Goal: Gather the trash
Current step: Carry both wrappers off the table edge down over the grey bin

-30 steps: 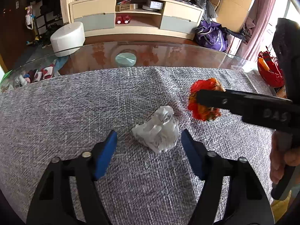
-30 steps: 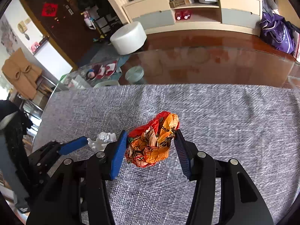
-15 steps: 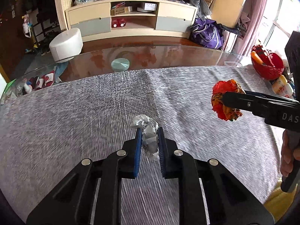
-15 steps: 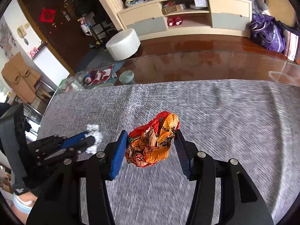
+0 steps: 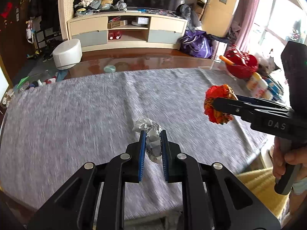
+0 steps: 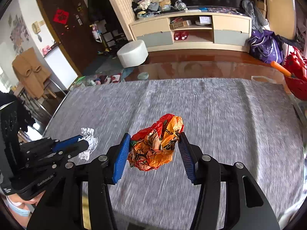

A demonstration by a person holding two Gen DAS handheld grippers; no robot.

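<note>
My left gripper [image 5: 152, 140] is shut on a crumpled white paper ball [image 5: 151, 134] and holds it above the grey tablecloth [image 5: 76, 115]. My right gripper [image 6: 154, 143] is shut on a crumpled orange and red wrapper [image 6: 156, 145], also lifted off the cloth. In the left wrist view the right gripper [image 5: 216, 104] shows at the right with the wrapper [image 5: 216, 105]. In the right wrist view the left gripper [image 6: 84, 143] shows at the left with the paper ball [image 6: 89, 140].
The cloth covers a glass table [image 5: 134, 61]. A red basket [image 5: 241, 65] sits past the table's right end. A white round stool [image 5: 67, 53] and a TV cabinet [image 5: 126, 30] stand beyond the table.
My left gripper closed on the white paper ball and lifted it. Both grippers have risen and drawn back from the cloth, the right one still holding the wrapper.
</note>
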